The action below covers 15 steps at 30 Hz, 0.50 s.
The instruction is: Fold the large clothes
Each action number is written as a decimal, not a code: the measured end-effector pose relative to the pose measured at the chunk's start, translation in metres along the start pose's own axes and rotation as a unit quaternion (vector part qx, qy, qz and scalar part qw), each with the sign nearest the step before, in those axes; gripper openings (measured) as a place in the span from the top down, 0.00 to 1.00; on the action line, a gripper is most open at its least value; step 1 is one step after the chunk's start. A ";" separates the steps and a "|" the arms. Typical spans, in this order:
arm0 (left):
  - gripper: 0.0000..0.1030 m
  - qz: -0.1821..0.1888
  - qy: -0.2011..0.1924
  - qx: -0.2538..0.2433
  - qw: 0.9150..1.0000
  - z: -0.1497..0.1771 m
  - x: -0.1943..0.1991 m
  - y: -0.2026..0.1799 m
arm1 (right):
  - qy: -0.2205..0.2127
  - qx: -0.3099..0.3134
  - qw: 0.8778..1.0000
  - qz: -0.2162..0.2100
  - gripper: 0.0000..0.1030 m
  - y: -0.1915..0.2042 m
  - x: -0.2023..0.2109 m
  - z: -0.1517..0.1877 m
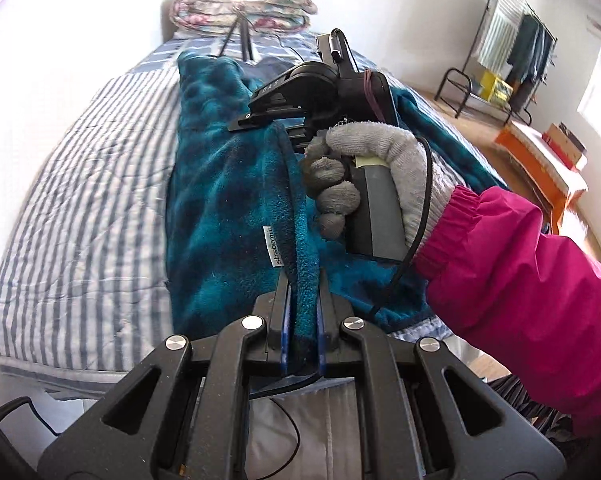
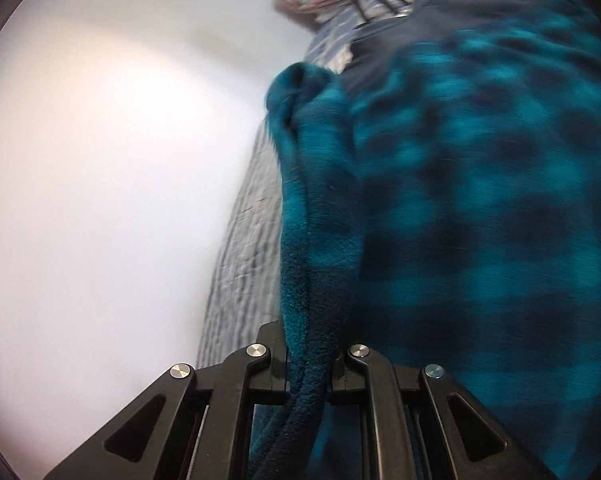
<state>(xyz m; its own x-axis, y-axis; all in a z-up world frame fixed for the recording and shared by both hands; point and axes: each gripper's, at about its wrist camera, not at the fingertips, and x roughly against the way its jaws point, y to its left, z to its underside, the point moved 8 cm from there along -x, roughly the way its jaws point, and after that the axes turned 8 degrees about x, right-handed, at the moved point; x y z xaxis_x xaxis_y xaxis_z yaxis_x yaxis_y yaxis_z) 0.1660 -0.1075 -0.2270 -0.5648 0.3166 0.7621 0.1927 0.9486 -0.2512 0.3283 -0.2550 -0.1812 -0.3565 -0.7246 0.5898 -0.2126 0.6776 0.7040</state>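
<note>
A teal and dark blue checked fleece garment (image 1: 220,184) lies lengthwise on a striped bed (image 1: 88,184). My left gripper (image 1: 303,296) is shut on the garment's near edge, beside a white label (image 1: 273,246). My right gripper (image 1: 260,118), held by a gloved hand (image 1: 364,160), is further up the same edge and pinches it. In the right wrist view my right gripper (image 2: 309,344) is shut on a thick fold of the fleece (image 2: 480,208), which fills the right half of the view.
A floral pillow (image 1: 240,10) and a black tripod (image 1: 240,40) are at the bed's far end. A clothes rack (image 1: 512,52) and an orange bench (image 1: 540,160) stand on the floor to the right. A white wall (image 2: 100,180) is at the left.
</note>
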 end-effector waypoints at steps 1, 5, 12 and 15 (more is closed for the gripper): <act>0.93 0.000 0.004 -0.005 1.000 0.003 -0.003 -0.004 | -0.003 -0.010 1.000 0.007 0.92 -0.009 0.003 0.003; 0.93 0.003 0.028 -0.017 0.999 0.014 -0.017 -0.016 | 0.004 -0.038 0.998 0.042 0.92 -0.040 0.004 0.013; 0.67 0.057 0.050 -0.003 0.997 0.028 0.005 -0.018 | 0.028 -0.018 0.998 0.052 0.85 -0.049 -0.001 0.005; 0.66 0.083 0.042 0.004 0.996 0.030 0.033 -0.009 | 0.038 -0.005 0.998 0.054 0.76 -0.035 0.007 0.001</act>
<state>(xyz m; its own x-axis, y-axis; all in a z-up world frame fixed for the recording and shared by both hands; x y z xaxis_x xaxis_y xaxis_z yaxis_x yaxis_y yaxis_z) 0.1218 -0.1052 -0.2180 -0.4568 0.4676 0.7567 0.2711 0.8834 -0.3823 0.3317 -0.2838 -0.2019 -0.3074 -0.6544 0.6908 -0.1662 0.7518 0.6382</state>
